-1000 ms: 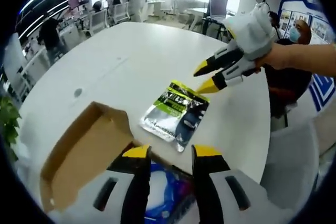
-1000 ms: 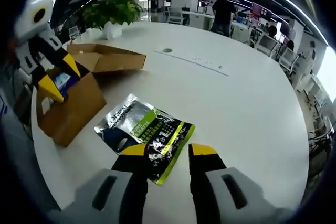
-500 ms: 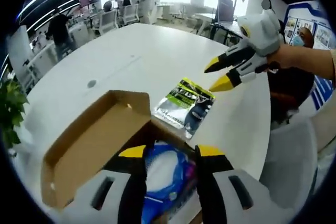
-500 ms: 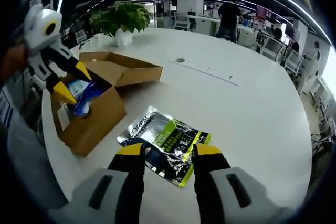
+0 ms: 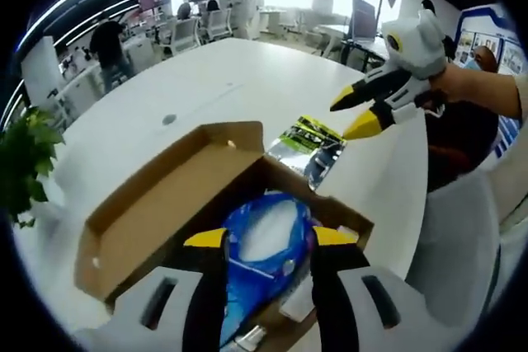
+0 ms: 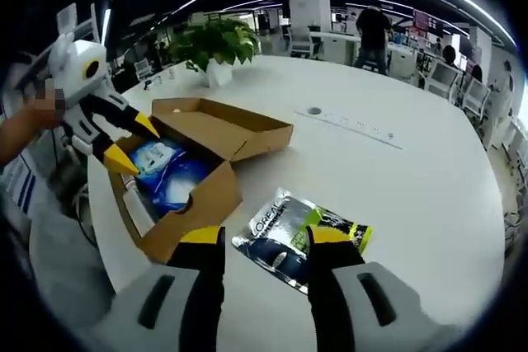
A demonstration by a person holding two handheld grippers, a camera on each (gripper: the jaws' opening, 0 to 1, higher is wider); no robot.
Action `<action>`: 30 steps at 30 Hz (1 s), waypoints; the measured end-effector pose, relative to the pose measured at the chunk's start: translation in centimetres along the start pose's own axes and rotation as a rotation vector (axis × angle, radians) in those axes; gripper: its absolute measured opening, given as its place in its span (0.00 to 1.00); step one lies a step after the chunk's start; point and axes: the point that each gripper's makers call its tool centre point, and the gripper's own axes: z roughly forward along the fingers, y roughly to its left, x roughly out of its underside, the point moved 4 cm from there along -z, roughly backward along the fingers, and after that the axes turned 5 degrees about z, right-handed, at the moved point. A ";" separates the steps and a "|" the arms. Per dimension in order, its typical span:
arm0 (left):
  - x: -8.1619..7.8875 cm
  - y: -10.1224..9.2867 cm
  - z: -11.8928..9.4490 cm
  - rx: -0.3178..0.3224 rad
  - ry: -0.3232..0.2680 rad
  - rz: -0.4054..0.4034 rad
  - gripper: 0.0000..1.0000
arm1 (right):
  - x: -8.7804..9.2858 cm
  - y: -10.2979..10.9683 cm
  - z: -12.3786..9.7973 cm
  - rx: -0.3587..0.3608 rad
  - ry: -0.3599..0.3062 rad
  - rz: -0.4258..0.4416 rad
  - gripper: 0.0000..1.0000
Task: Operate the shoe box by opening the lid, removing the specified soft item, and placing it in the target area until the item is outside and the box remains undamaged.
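Already the cardboard shoe box [image 6: 177, 191] sits open on the white desk [image 6: 412, 171], its lid [image 6: 227, 125] folded back flat behind it. Inside lies a blue and white soft pack [image 5: 264, 249], glossy film by the look of it, filling much of the box's length. A second pouch, the silver, green and black sachet [image 6: 301, 237], lies flat on the desk just beside the box, outside it.

Both pairs of tongs stand parted and hold nothing. The left tongs [image 5: 268, 241] hang directly over the blue pack, one jaw to each side of it, not yet touching as far as can be told. The right tongs [image 6: 264, 241] hover above the sachet and the box's near corner; in the left gripper view they [image 5: 356, 114] appear well above the desk beyond the box.

Likely the blue pack is light, limp and somewhat slippery: it should sag and crumple when lifted, and a pinch on the smooth bulging middle could slide off. A hold on a sealed edge or a gathered fold near one end looks safer, lifted straight up so the thin cardboard walls [image 5: 330, 204] are not dragged or bent.
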 end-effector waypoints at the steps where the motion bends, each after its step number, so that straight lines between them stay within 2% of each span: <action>1: 0.2 0.1 -0.2 -0.005 -0.002 -0.004 0.38 | 0.0 0.1 0.0 -0.003 -0.001 0.000 0.37; 16: 3.5 1.6 -3.7 -0.083 -0.026 -0.070 0.37 | -1.5 4.8 1.9 -0.116 -0.040 0.005 0.36; 30: 7.3 3.3 -6.8 -0.163 -0.022 -0.138 0.36 | -2.2 8.3 4.3 -0.189 -0.029 -0.027 0.35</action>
